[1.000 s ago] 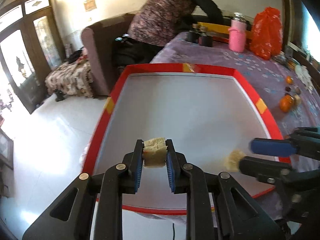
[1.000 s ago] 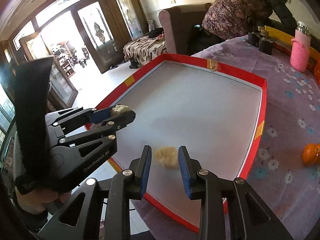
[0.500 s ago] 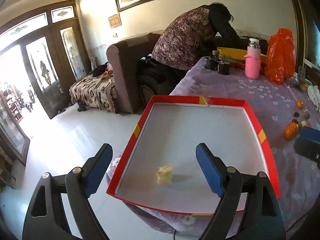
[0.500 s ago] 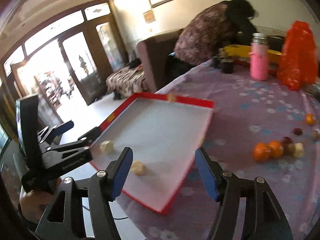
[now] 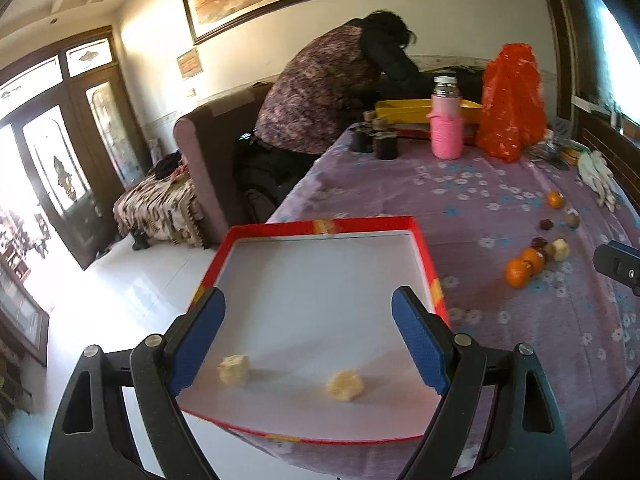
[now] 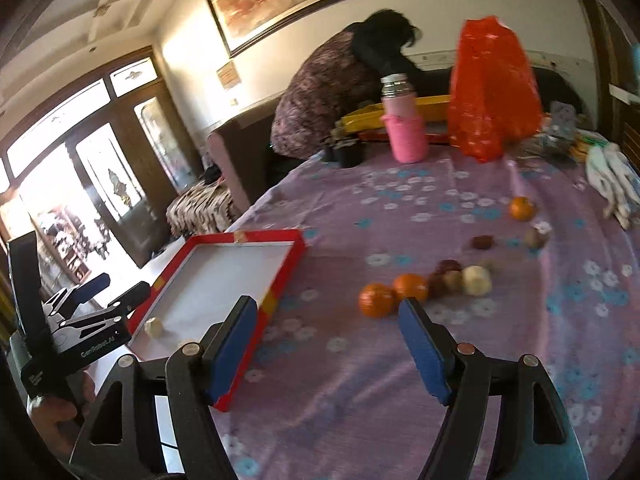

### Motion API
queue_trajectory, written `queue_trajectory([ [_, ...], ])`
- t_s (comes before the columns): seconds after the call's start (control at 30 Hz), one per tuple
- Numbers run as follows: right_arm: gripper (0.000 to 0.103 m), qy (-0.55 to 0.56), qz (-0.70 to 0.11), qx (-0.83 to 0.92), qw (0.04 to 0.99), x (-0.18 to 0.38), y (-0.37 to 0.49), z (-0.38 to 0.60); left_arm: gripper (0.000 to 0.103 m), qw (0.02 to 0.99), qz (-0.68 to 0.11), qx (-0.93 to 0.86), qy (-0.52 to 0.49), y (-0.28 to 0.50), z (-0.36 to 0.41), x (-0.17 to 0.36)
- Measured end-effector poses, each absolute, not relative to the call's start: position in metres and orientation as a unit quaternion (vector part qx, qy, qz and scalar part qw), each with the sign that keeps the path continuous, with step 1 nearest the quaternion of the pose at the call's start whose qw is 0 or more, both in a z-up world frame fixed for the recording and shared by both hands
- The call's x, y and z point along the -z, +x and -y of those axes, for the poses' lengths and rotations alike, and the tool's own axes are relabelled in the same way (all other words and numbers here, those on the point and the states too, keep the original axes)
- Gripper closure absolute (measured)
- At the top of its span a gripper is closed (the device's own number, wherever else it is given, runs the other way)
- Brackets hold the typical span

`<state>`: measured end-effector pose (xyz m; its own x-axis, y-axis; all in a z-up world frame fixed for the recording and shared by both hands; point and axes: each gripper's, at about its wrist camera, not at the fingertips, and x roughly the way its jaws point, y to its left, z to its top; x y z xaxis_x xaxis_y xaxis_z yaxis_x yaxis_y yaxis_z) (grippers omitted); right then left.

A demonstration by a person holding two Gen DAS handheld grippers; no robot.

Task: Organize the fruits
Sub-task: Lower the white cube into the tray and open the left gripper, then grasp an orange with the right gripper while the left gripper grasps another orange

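Note:
A red-rimmed white tray [image 5: 320, 226] lies at the table's near left corner. Two pale peeled fruit pieces [image 5: 234, 369] [image 5: 345, 385] lie in its near end. My left gripper [image 5: 310, 342] is open and empty, pulled back above them. My right gripper [image 6: 330, 342] is open and empty over the purple tablecloth, right of the tray [image 6: 286, 270]. Ahead of it lie two oranges [image 6: 376, 299] [image 6: 411, 286], dark and tan fruits [image 6: 448, 276] and a pale piece [image 6: 477, 280]. Another orange [image 6: 521, 208] lies farther back.
A pink bottle [image 6: 403, 130], an orange plastic bag [image 6: 490, 88], yellow trays [image 6: 372, 116] and dark cups [image 5: 378, 142] stand at the table's far end. White gloves [image 6: 614, 184] lie at the right. A person [image 5: 328, 88] bends over the far edge. The floor drops off left of the tray.
Both grippers let go of their pale fruit pieces in the tray, opened wide and drew back. The right gripper swung right toward the loose fruits on the cloth.

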<state>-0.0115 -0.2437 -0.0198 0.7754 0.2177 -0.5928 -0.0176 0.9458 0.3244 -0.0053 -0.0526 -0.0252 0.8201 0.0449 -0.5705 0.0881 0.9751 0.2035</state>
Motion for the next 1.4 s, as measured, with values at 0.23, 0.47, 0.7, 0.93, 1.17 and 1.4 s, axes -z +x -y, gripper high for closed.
queue_trajectory([
  [0.23, 0.028, 0.168, -0.324, -0.045, 0.93, 0.022, -0.019, 0.276, 0.017, 0.945, -0.296, 0.033, 0.131, -0.005, 0.086, 0.019],
  [0.47, 0.028, 0.176, -0.321, -0.037, 0.93, 0.025, -0.023, 0.294, 0.017, 0.943, -0.297, 0.045, 0.143, 0.0, 0.111, 0.017],
  [0.7, 0.026, 0.176, -0.325, -0.024, 0.929, 0.033, -0.024, 0.311, 0.017, 0.936, -0.306, 0.062, 0.16, 0.004, 0.132, 0.023],
  [0.93, 0.024, 0.156, -0.387, 0.01, 0.909, 0.07, -0.005, 0.337, 0.017, 0.901, -0.368, 0.129, 0.187, 0.019, 0.165, 0.064],
  [1.17, 0.028, 0.121, -0.413, 0.003, 0.903, 0.084, 0.038, 0.334, 0.017, 0.886, -0.395, 0.158, 0.187, 0.051, 0.188, 0.076],
  [1.4, 0.049, 0.102, -0.446, 0.014, 0.889, 0.102, 0.078, 0.333, 0.017, 0.868, -0.415, 0.2, 0.186, 0.066, 0.208, 0.088],
])
